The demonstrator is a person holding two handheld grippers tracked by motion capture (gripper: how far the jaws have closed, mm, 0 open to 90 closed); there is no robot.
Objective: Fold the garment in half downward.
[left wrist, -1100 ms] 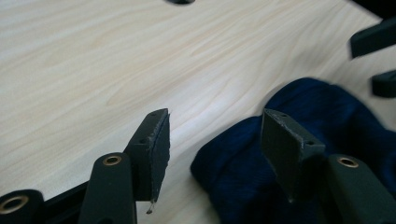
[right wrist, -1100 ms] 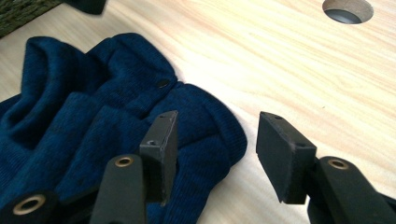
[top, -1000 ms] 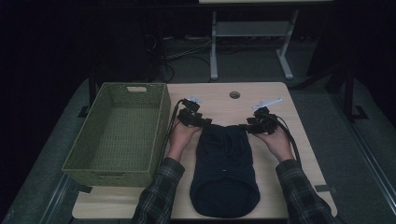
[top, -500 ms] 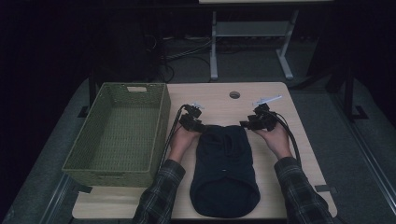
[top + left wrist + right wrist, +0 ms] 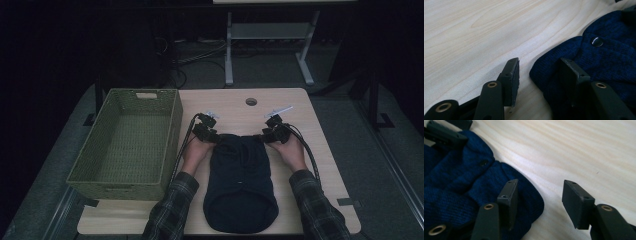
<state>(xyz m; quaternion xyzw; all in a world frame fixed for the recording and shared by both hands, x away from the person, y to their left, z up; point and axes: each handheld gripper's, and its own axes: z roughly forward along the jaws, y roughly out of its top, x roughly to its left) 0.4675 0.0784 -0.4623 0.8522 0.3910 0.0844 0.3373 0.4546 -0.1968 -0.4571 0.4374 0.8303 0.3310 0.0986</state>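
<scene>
A dark navy knitted garment [image 5: 242,185] lies flat on the wooden table [image 5: 325,170], one end towards the person. My left gripper [image 5: 215,138] is at its far left corner. In the left gripper view my left gripper [image 5: 540,72] straddles the fabric's edge [image 5: 554,75], near a snap button [image 5: 597,41]. One pad sits on the knit, the other on bare wood with a gap to the cloth. Its jaws have just been closing. My right gripper [image 5: 262,137] is at the far right corner. Up close my right gripper [image 5: 539,193] is open around the rounded corner [image 5: 529,202].
An empty green woven basket [image 5: 127,145] stands along the table's left side, close to the left forearm. A round cable hole [image 5: 251,101] lies near the far edge. Bare wood lies beyond the grippers and to the right of the garment.
The right gripper has come down and inward onto the garment's far right corner. The left gripper has hardly shifted, and its jaws look narrower.
</scene>
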